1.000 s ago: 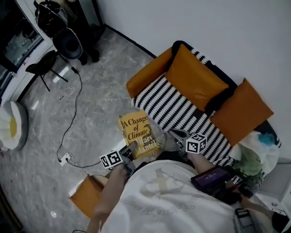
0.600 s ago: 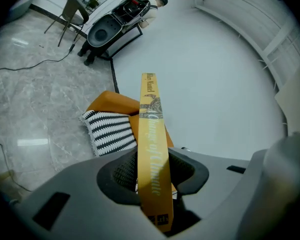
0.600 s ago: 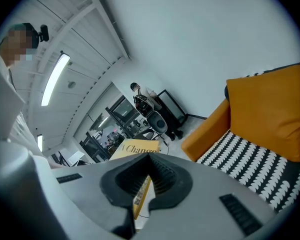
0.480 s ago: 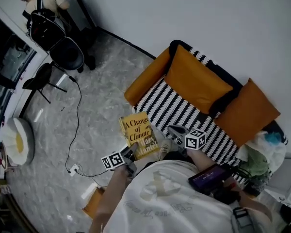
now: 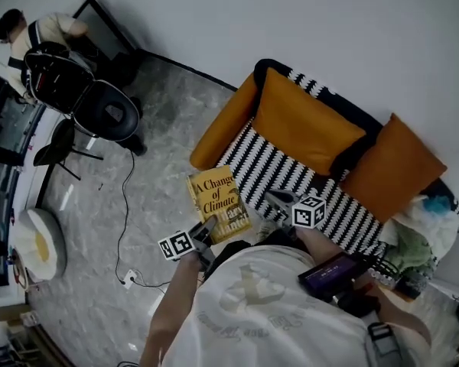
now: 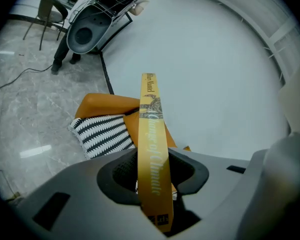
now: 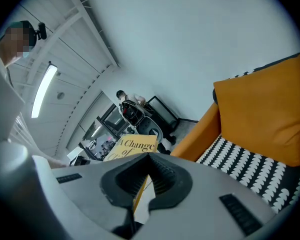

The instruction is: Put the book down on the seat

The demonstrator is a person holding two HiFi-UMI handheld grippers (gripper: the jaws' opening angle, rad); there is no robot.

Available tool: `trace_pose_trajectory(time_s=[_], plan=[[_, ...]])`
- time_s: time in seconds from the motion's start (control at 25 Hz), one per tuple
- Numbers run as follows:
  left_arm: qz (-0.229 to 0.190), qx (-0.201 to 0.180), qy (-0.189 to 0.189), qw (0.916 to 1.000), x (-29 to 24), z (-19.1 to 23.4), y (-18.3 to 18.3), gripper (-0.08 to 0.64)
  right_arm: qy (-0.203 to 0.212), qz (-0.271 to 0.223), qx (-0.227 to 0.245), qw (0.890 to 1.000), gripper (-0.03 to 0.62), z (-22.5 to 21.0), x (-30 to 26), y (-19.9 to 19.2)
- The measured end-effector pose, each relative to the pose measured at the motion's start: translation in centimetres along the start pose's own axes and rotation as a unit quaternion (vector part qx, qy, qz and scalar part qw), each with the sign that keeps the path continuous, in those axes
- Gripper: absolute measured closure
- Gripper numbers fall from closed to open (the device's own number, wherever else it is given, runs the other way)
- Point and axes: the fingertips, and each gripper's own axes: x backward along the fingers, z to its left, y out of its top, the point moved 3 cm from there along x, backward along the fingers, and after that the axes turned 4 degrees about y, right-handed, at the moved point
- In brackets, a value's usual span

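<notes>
The yellow book (image 5: 218, 203) hangs over the grey floor just off the front left corner of the black-and-white striped seat (image 5: 283, 174). My left gripper (image 5: 203, 232) is shut on the book's near end. In the left gripper view the spine (image 6: 151, 149) stands upright between the pads of this gripper (image 6: 152, 173). My right gripper (image 5: 269, 196) is over the seat's front edge, a little right of the book. Its jaws (image 7: 149, 156) are nearly together, and only a thin strip of the book (image 7: 132, 145) shows through the slit.
Two orange cushions (image 5: 302, 125) (image 5: 390, 178) lean on the sofa's back, and an orange armrest (image 5: 218, 132) closes its left end. Office chairs (image 5: 107, 113) and a person (image 5: 34, 33) are at far left. A cable (image 5: 122, 205) crosses the floor. Bags (image 5: 413, 235) are piled right of the sofa.
Both grippers and the book have travelled along the floor beside the sofa. A brown box at the lower left has slid out of view. The left grip on the book is unchanged.
</notes>
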Motion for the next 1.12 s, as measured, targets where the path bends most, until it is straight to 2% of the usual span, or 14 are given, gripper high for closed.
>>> trace_pose_trajectory(time_s=[0.32, 0.56, 0.8, 1.12], plan=[[0.000, 0.003, 0.006, 1.0000, -0.9, 0.2, 2.5, 0.413, -0.015, -0.009, -0.002, 1.000, 0.577, -0.2, -0.1, 1.3], [0.008, -0.003, 0.013, 0.9999, -3.4, 0.3, 4.2, 0.413, -0.045, -0.019, -0.025, 0.998, 0.577, -2.1, 1.7, 0.8], [0.036, -0.005, -0.002, 0.9993, -6.6, 0.0, 6.7, 0.413, -0.077, -0.040, -0.035, 0.996, 0.577, -3.7, 2.3, 2.0], [0.093, -0.029, -0.007, 0.9952, -11.5, 0.4, 9.7, 0.412, -0.121, -0.060, -0.053, 0.989, 0.577, -5.5, 1.6, 3.3]])
